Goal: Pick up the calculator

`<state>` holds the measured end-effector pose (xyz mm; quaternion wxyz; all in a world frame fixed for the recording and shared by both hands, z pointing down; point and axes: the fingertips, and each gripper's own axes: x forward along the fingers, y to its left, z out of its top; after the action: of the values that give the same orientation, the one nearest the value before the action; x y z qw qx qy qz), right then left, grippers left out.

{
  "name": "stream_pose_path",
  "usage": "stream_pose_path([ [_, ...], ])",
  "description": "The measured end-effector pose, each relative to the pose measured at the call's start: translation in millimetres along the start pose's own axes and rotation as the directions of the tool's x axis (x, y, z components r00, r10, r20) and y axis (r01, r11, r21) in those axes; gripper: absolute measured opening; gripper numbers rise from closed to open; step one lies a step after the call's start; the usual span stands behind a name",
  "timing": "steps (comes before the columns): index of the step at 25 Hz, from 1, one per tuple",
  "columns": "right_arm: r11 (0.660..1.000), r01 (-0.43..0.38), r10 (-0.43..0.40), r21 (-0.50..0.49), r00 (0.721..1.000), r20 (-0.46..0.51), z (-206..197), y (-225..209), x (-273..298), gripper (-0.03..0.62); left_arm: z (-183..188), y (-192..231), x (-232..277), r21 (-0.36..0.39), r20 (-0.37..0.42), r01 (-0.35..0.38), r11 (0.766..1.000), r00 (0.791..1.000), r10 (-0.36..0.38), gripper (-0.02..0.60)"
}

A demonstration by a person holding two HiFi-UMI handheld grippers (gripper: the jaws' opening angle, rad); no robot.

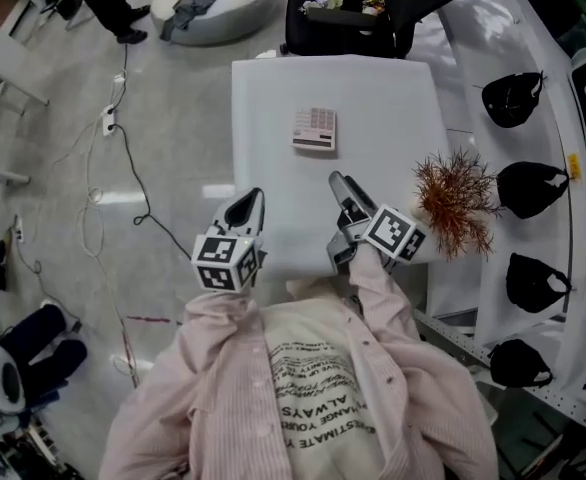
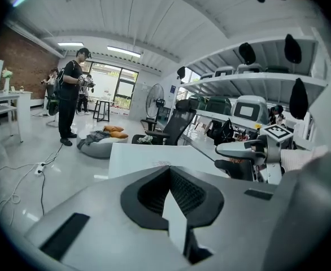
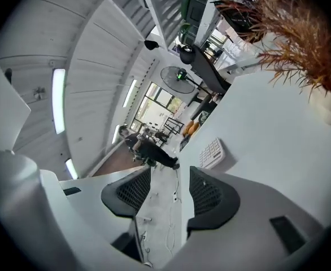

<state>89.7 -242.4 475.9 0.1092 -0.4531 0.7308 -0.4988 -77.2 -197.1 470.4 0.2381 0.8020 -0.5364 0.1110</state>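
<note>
Pale, flat and slab-like, the calculator lies keys-up on the desk, well ahead of both jaws and untouched. Reaching, gripping and lifting all remain. The right gripper has its jaws apart and empty; the left gripper has its jaws pressed together on nothing.

An open-plan office or lab: white table with office chair at its far side, shelves along the right, beanbag, fan, floor cables, brick wall far left.
</note>
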Motion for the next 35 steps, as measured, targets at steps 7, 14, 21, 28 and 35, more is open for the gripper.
stream_pose_path([
  [7,0.997,0.022,-0.017,0.074,0.998,-0.064,2,-31,39,0.207,-4,9,48,-0.02,-0.03,-0.024,1.0,0.999,0.024,0.002],
  [14,0.983,0.074,-0.054,0.169,0.991,-0.118,-10,-65,83,0.207,-23,23,86,-0.037,-0.106,-0.04,0.999,0.994,0.036,0.002],
  [21,0.952,0.125,-0.084,0.28,0.984,-0.154,-17,-101,119,0.207,-37,34,123,-0.038,-0.165,-0.04,0.998,0.986,0.034,0.002],
  [28,0.921,0.154,-0.103,0.356,0.982,-0.16,-26,-118,143,0.207,-48,42,146,-0.037,-0.203,-0.032,0.999,0.979,0.023,0.002],
  [35,0.888,0.185,-0.131,0.421,0.979,-0.154,-27,-130,164,0.207,-57,49,167,-0.054,-0.24,-0.01,0.998,0.971,-0.003,0.002],
])
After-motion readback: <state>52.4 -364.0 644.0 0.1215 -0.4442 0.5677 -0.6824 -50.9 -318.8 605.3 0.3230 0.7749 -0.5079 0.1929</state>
